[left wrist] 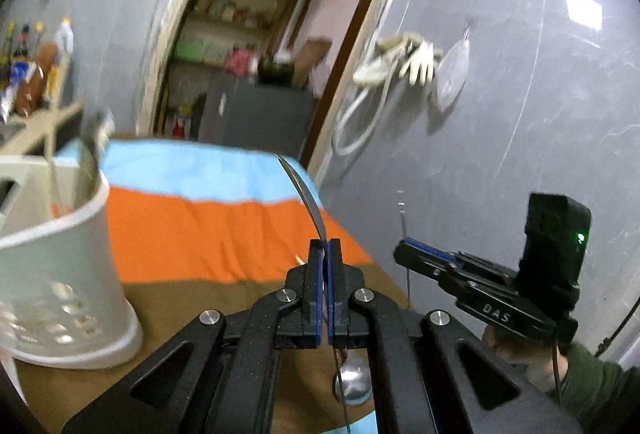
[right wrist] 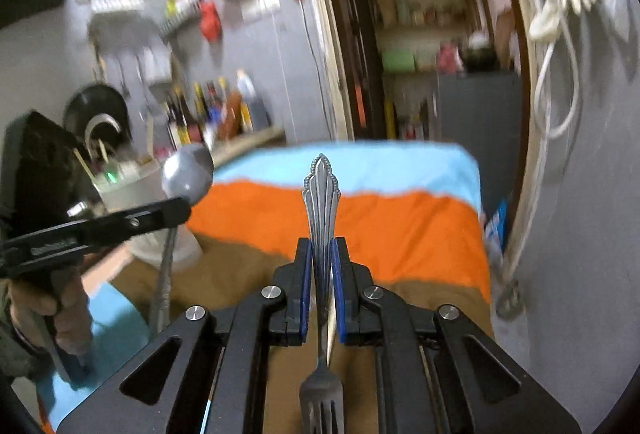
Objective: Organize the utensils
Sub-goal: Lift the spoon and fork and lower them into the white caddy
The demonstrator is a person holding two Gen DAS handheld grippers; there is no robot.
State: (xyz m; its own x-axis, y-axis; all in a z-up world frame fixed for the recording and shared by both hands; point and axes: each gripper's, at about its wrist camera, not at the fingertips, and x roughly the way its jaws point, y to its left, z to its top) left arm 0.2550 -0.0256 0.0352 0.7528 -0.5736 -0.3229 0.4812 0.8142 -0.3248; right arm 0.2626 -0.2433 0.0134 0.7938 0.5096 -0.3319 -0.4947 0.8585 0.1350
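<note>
My left gripper (left wrist: pixel 324 244) is shut on a metal spoon (left wrist: pixel 308 193); its handle rises past the pads and its bowl hangs below them. In the right wrist view that spoon (right wrist: pixel 188 173) stands bowl-up in the left gripper (right wrist: pixel 182 209), held by a hand at the left. My right gripper (right wrist: pixel 322 242) is shut on a patterned metal fork (right wrist: pixel 320 193), handle forward and tines towards the camera. In the left wrist view the right gripper (left wrist: pixel 402 248) hovers off the table's right side, with the fork (left wrist: pixel 401 218) edge-on. A white perforated utensil holder (left wrist: pixel 60 254) with wooden utensils stands at the left.
A blue, orange and brown striped cloth (left wrist: pixel 208 234) covers the table. Bottles (right wrist: pixel 216 109) line a counter at the back left. An open doorway (right wrist: pixel 420 33) with shelves lies ahead. Gloves and a hose (left wrist: pixel 404 61) hang on the grey wall to the right.
</note>
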